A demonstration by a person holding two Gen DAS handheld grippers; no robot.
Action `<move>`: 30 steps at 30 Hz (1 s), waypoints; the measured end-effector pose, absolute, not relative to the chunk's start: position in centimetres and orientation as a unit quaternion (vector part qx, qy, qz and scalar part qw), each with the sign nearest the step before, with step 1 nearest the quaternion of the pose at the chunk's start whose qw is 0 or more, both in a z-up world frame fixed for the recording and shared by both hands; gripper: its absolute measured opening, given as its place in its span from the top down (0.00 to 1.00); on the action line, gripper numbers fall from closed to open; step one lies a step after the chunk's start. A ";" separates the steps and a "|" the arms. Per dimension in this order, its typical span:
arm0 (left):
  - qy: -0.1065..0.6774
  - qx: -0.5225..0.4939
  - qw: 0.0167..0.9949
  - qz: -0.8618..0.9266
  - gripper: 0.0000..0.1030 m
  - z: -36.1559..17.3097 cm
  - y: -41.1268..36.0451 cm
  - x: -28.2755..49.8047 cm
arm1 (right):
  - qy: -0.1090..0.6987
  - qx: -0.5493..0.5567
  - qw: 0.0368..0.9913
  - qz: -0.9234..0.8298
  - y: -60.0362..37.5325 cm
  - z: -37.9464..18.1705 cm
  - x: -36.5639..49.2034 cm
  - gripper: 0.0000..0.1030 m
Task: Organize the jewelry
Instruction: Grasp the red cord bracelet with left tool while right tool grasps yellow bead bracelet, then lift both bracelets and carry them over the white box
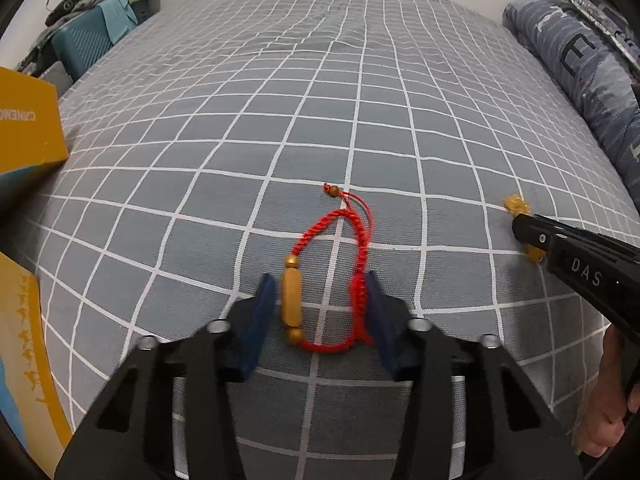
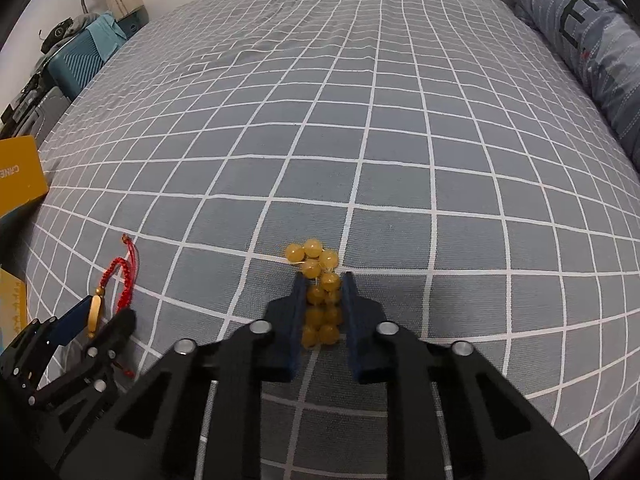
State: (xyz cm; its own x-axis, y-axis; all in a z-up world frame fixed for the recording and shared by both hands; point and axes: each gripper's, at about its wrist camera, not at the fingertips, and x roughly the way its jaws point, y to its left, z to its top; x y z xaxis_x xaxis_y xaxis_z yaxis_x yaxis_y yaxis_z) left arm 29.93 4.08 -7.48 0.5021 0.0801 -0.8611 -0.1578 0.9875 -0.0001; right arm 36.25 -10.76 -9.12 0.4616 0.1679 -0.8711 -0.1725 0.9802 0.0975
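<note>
While you hold both tools low over the bed sheet (image 1: 400, 120), the red cord bracelet (image 1: 362, 264) lies flat on the gray cloth with white squares. It is a braided red loop with one long golden tube bead (image 1: 291, 298) and a small round gold bead at each end of the tube. Its long way runs from your left gripper (image 1: 320, 312) out toward the far side of the bed, and two thin tail strings end in a little brown bead at the far tip. Your left gripper is wide open, with one blue finger on each side of the loop, and it is not squeezing anything. You have two pieces of jewelry here: one red bracelet and one yellow bead bracelet (image 2: 320, 264). The yellow one is bunched in a small heap of round, see-through beads; about a dozen show. Its heap also stretches away from you. Your right gripper (image 2: 322, 312) is nearly closed, with its blue fingers (image 2: 296, 320) pressed against both sides of the beads. One yellow box (image 1: 24, 128) sits at the left edge of the bed.
</note>
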 end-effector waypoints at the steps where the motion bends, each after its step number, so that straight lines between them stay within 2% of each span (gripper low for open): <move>1: 0.494 -0.039 0.866 0.069 0.81 -7.4 4.1 29.8 | 0.509 0.002 0.855 0.100 -10.8 -9.0 36.3 0.91; 2: 0.495 -0.039 0.866 0.067 0.91 -7.3 4.2 29.7 | 0.508 0.003 0.855 0.101 -10.9 -8.9 36.2 0.91; 30: 0.469 -0.046 0.880 0.069 0.92 -3.0 4.5 27.4 | 0.453 0.010 0.884 0.116 -10.2 -3.5 33.4 0.91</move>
State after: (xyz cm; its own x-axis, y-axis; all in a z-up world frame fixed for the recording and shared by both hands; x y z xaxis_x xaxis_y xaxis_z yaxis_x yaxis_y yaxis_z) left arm 27.44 4.53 -3.05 0.5514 0.0779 -0.8306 -0.1634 0.9864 -0.0159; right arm 33.42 -10.21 -3.54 0.5631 0.2148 -0.7980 -0.1966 0.9727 0.1231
